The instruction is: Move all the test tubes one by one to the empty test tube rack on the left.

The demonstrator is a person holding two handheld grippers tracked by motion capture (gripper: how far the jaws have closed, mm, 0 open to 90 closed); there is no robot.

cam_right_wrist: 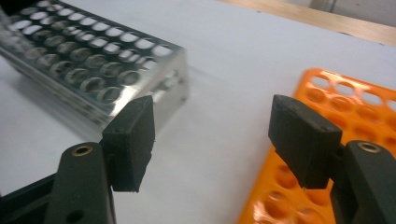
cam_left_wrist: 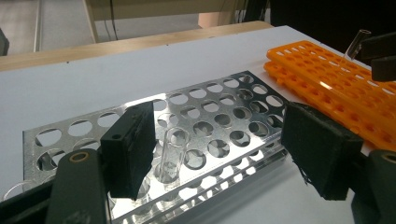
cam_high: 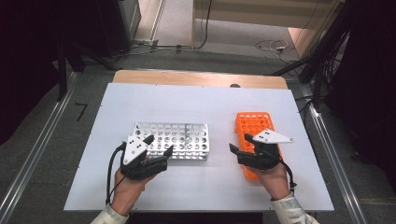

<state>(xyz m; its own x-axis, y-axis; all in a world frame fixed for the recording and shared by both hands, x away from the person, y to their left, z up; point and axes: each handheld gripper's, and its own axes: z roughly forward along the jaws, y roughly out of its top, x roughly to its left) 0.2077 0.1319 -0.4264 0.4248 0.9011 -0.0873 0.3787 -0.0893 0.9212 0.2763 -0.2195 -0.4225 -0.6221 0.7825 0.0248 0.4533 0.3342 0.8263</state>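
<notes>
Test tube [cam_left_wrist: 172,156], of clear glass, is seen in the left gripper view standing upright in a hole near the front edge of the metal rack [cam_left_wrist: 205,116], between the widely parted jaws of the left gripper [cam_left_wrist: 224,149], which touch nothing; the other holes nearby appear empty. Farther off in that view, an orange rack [cam_left_wrist: 327,79] lies on the white table [cam_left_wrist: 116,74], and a second clear tube [cam_left_wrist: 352,46] is seen tilted above it beside the other gripper. In the high view, the metal rack [cam_high: 180,133] is placed left of centre and the orange rack [cam_high: 252,122] to the right, well apart, with the left gripper [cam_high: 160,147] at the metal rack's front edge and the right gripper [cam_high: 240,143] over the orange rack. In the right gripper view, the right gripper [cam_right_wrist: 212,140] is held with jaws wide apart and nothing between them, above the table between the metal rack [cam_right_wrist: 93,60] and the orange rack [cam_right_wrist: 345,112], whose visible holes are empty.
</notes>
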